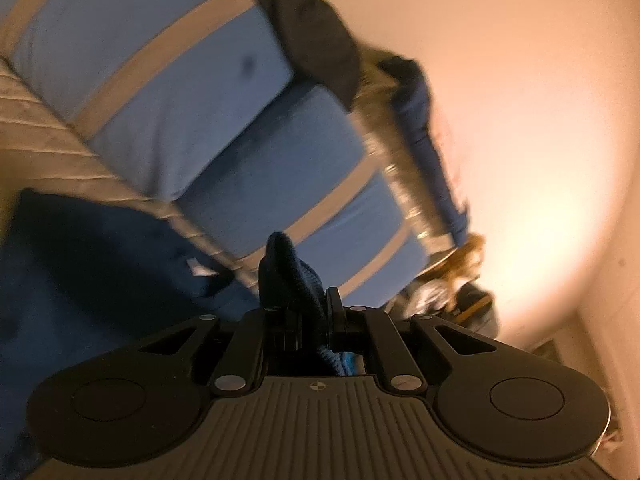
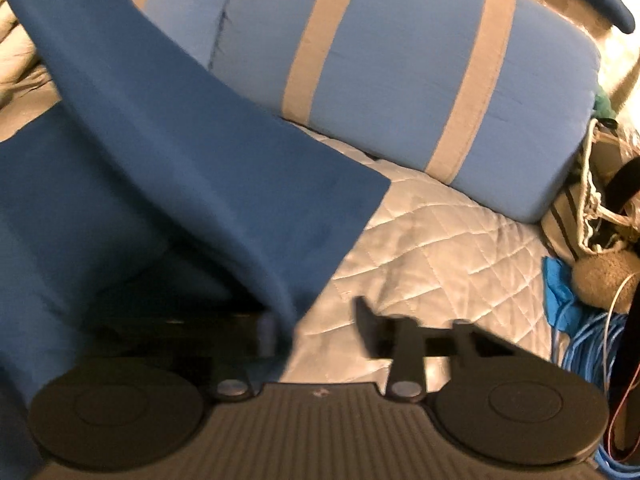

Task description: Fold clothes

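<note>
**Left wrist grip holds while the right lets go**

Left wrist view shows the left gripper (image 1: pixel 308 312) clenched on a bunched ridge of navy cloth, which sticks up above the fingertips at lower centre. More of the dark blue garment (image 1: pixel 80 264) lies flat at the left of that frame on the quilted bedspread (image 1: pixel 36 136), below the blue-and-tan striped cushion (image 1: pixel 192 92).

In the right wrist view the right gripper (image 2: pixel 320 330) stands released, its jaws well apart, with a loose flap of the same garment (image 2: pixel 200 152) draped across the left finger and sagging down to the bedspread (image 2: pixel 432 248).

Likely trouble, judged from this: the flap may snag on the open finger and drag the fold askew when the gripper pulls away, and the left gripper's pinch sits on a thick wad, so it could slip or pull extra layers along.

Hard to tell: the garment's type and full outline (both frames are motion-blurred), how many layers the left gripper holds, and the right gripper's left fingertip, which the cloth covers. Clutter and blue cable (image 2: pixel 588 344) at the right edge stay apart from the work.
</note>
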Available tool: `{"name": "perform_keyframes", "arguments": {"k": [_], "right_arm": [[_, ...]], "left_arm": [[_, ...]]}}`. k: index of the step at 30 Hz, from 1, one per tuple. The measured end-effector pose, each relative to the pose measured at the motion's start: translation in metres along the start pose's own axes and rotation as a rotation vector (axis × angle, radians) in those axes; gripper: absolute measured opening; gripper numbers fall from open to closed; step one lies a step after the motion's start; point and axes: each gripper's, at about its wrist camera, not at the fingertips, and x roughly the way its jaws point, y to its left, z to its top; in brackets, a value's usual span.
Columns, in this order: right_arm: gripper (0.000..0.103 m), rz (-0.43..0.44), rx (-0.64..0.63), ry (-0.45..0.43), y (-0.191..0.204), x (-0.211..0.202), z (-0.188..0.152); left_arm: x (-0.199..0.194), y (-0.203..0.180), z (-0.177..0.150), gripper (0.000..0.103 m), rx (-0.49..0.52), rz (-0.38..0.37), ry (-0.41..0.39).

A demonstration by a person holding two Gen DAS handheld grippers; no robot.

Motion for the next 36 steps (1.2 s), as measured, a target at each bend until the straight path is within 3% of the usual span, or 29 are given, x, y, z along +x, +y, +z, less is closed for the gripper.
{"name": "perform_keyframes", "arguments": {"k": [3,6,15,20,24,31,35,36], "right_arm": [[0.016,-0.005,-0.016,-0.013,0.006,-0.005,-0.002],[0.009,-0.016,-0.03,-0.027,0.011,-0.009,-0.006],[0.008,-0.033,-0.022,-0.048,0.021,-0.012,-0.015],[0.008,-0.065,0.008,-0.03,0.022,-0.01,-0.018],[0.01,-0.083,-0.015,0.006,0.027,-0.005,-0.021],[0.048,-0.102,-0.111,0.067,0.033,-0.01,-0.028],[0.065,-0.032,-0.179,0.086,0.035,-0.027,-0.028],[0.073,-0.001,-0.182,0.074,0.034,-0.034,-0.027]], "left_arm": [[-0.005,0.025,-0.009,0.01,0.035,0.057,0.043],[-0.011,0.05,-0.018,0.01,0.07,0.114,0.086],[-0.004,0.114,-0.057,0.007,0.204,0.284,0.217],[0.009,0.126,-0.079,0.007,0.352,0.379,0.273],[0.012,0.127,-0.086,0.008,0.42,0.413,0.283],[0.005,0.124,-0.088,0.011,0.442,0.438,0.267],[0.004,0.119,-0.087,0.021,0.44,0.482,0.271],[0.003,0.118,-0.087,0.023,0.446,0.492,0.277]]}}
